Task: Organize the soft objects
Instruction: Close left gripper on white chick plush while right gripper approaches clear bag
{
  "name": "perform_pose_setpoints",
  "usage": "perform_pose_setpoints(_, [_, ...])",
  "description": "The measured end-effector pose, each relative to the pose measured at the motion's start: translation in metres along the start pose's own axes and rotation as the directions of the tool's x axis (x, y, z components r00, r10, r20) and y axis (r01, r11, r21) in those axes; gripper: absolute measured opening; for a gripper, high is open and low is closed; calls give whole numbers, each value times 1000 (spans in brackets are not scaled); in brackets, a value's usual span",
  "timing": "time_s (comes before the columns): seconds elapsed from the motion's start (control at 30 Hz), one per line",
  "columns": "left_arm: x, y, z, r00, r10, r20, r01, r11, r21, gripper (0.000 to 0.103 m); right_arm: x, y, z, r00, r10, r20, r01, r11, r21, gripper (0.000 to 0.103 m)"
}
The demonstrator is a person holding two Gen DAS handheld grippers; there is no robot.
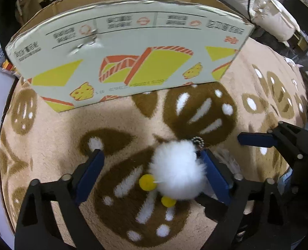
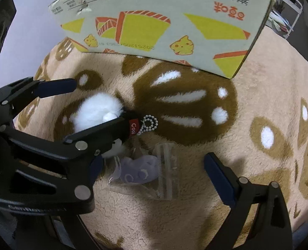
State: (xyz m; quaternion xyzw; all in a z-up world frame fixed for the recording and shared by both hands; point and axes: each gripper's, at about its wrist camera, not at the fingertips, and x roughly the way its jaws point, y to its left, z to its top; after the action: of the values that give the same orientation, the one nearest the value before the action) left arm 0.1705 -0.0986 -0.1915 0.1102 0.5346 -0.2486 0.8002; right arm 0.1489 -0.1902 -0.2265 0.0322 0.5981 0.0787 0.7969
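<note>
Just one white plush [image 1: 178, 170] — one bagged toy [image 2: 141, 171].

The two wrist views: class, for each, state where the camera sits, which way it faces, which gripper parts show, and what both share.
Left wrist: on the left gripper, facing the cardboard box; its fingers flank a white plush duck.
Right wrist: on the right gripper, over a bagged purple plush; the left gripper shows too.
Shared: box, duck, patterned blanket, each other's gripper.

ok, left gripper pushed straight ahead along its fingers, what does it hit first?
The white fluffy toy, already between the open left gripper fingers and against the right one. Beyond it, likely bare rug, then the cardboard box; depth is unclear.
</note>
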Motion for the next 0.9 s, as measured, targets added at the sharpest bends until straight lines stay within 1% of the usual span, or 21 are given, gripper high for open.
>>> perform_pose_setpoints(0.03, [-1,-3,0,1000,4,6,-4,1000,9,84,1,1,1,1000,-2,-4,2,1000,-5,102])
perform_pose_setpoints(0.07, [-2,-5,0,1000,7,13,-8,1000,20,83,1,2,-1,1000,-4,-6,3,1000,-7,102])
perform_pose_setpoints(0.13, [-3,-7,-1,1000,-1,14,1,1000,27,76,2,4,-1,1000,-6,-8,6,1000,-9,102])
perform_pose_setpoints(0.27, [-1,-10,-2,998,-55,-14,56,998,27,65,5,9,0,1000,-12,-15,12,1000,-17,102])
perform_pose_setpoints(0.33, [0,-13,-2,996,-83,-24,84,996,31,53,7,14,-1,1000,-21,-18,21,999,-26,102])
perform_pose_setpoints(0.37, [0,-14,-3,995,-98,-25,98,995,29,50,8,16,-2,999,-30,-20,29,999,-33,102])
perform_pose_setpoints(0.43, [0,-15,-3,991,-132,-34,132,991,19,38,10,20,-3,999,-43,-23,42,998,-45,102])
perform_pose_setpoints(0.47, [0,-15,-3,989,-143,-38,144,990,11,36,11,23,-4,998,-53,-25,51,997,-55,102])
perform_pose_setpoints(0.5, [-1,-14,-3,987,-157,-41,158,987,5,30,12,25,-4,998,-58,-26,56,997,-61,102])
perform_pose_setpoints(0.53, [-3,-14,-3,986,-161,-41,161,987,6,27,13,27,-5,998,-60,-26,58,996,-64,102])
perform_pose_setpoints(0.63, [-11,-7,-4,990,-134,-32,135,991,13,21,15,32,-7,997,-70,-30,67,995,-74,102])
perform_pose_setpoints(0.73, [-16,1,-3,992,-119,-34,119,993,-12,19,19,35,-9,996,-81,-37,77,994,-83,103])
perform_pose_setpoints(0.9, [-13,12,-4,989,-140,-52,137,989,-54,19,23,41,-12,993,-103,-50,97,990,-105,103])
